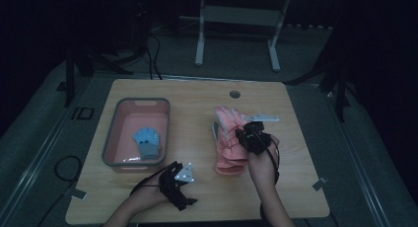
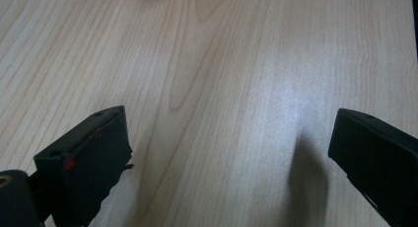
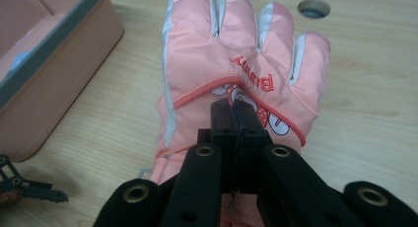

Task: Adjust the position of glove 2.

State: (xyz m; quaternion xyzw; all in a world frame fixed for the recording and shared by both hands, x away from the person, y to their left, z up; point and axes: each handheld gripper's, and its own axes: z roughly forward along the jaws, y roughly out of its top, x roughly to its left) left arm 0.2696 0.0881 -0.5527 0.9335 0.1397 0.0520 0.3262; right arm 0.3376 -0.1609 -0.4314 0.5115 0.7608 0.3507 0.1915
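Pink glove [image 3: 231, 74], lying flat on the wooden table [image 1: 197, 187] right of centre with its fingers pointing to the far edge, is pinched by the right gripper [image 3: 235, 111], whose jaws are closed together on a fold of fabric on the back of the glove. Left gripper [image 1: 178, 180] rests at the near edge, jaws wide apart over bare wood and holding nothing. Left of the glove stands a pink tub [image 1: 111, 138] with a grey rim, containing a small blue glove [image 1: 148, 141].

Two black hand-held grippers [image 1: 178, 185] [image 1: 252, 138], brass-ringed rivet holes, grey three-cornered top plates, trailing black cables, red-flecked left jaws.
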